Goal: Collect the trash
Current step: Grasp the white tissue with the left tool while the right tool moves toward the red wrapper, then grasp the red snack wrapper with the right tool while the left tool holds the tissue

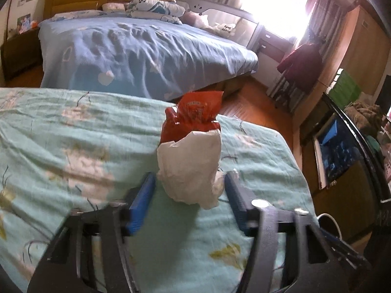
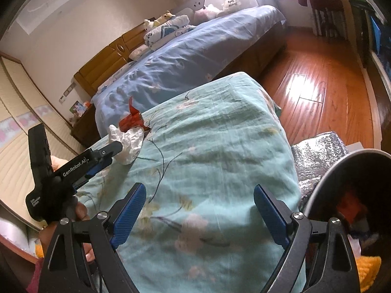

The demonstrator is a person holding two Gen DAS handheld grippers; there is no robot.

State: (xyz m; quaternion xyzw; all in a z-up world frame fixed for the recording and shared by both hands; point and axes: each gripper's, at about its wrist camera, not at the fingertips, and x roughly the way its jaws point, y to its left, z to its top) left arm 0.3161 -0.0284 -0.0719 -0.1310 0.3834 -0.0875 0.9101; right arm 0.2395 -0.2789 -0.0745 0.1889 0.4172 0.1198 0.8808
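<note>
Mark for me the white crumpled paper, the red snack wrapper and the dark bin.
white crumpled paper [image 1: 190, 166], left wrist view, middle of the wad.
red snack wrapper [image 1: 195, 112], left wrist view, printed front.
dark bin [image 2: 325, 183], right wrist view, near rim.

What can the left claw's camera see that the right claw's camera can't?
Only the left camera shows the dark red coat hanging by the window.

Only the right camera shows the dark bin with trash inside, the silver foil bag, the hand holding the left claw, and the open right claw.

Both show the white crumpled paper, the red wrapper, the green flowered cover and the blue bed.
</note>
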